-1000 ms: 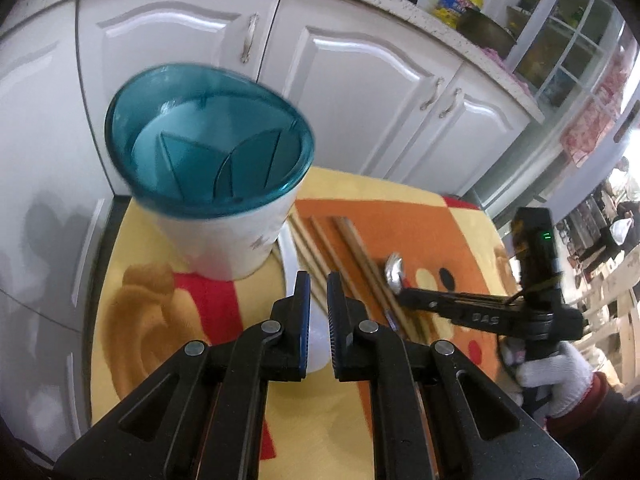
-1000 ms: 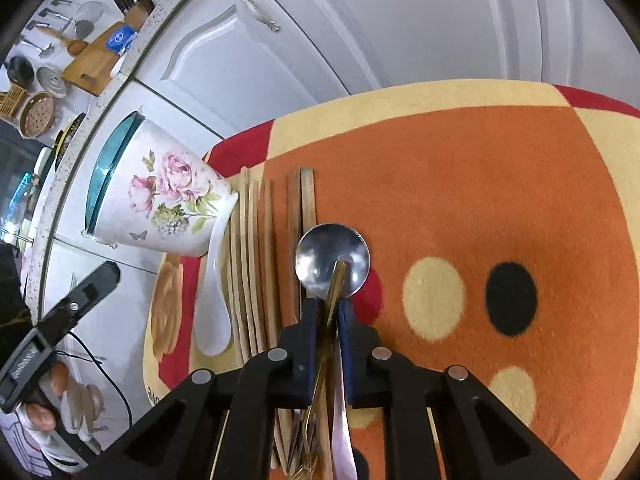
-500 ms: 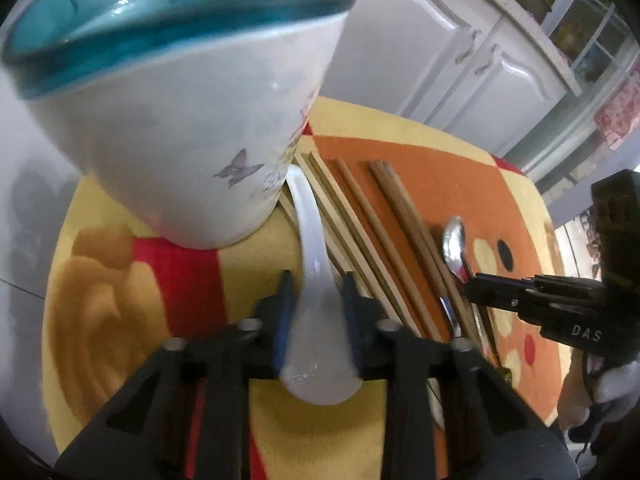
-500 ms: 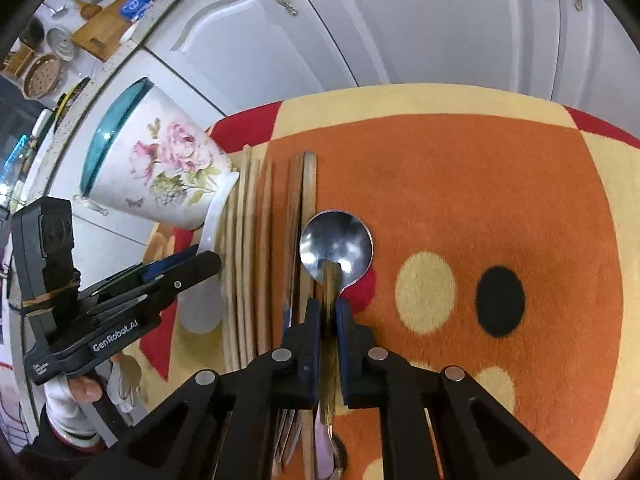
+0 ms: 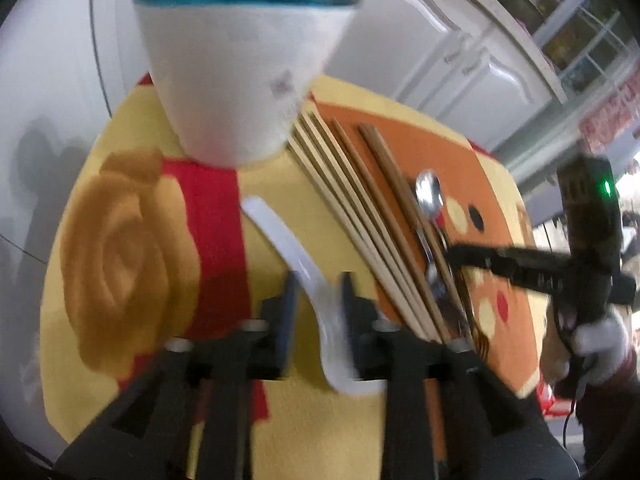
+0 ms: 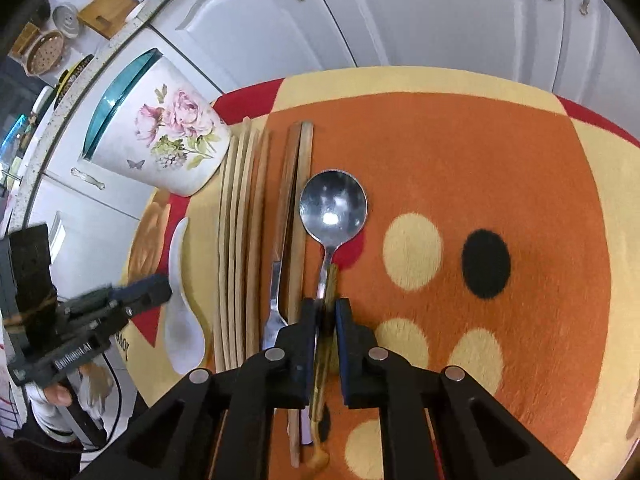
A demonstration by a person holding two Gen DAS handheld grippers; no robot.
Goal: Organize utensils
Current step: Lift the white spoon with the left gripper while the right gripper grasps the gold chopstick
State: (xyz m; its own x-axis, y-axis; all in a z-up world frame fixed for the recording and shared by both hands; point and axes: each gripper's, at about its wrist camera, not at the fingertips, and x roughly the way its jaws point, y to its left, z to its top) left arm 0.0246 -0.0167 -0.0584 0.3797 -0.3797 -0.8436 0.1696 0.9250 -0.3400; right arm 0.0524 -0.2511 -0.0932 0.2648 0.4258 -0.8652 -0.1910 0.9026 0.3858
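Observation:
A white ceramic spoon (image 5: 280,240) lies on the cartoon mat (image 5: 320,432), left of a row of pale wooden chopsticks (image 5: 352,208). My left gripper (image 5: 318,304) straddles the spoon's neck; its jaws are opening and the pads stand apart from it. Just behind stands the floral cup with a teal rim (image 5: 236,80). In the right wrist view, my right gripper (image 6: 326,308) is shut on the handle of a metal spoon (image 6: 333,206), whose bowl rests on the orange patch. A fork (image 6: 276,280) and dark chopsticks (image 6: 298,200) lie beside it.
White cabinet doors (image 6: 360,12) close off the far side of the mat. The orange, spotted area (image 6: 480,140) to the right of the metal spoon holds no objects. A gloved hand (image 5: 600,344) holds the right gripper at the mat's right edge.
My left gripper came down from above the mat, jaws shut and empty, onto the white spoon and now stands wider around it. The spoon has slid back from the cup. The right gripper barely moved.

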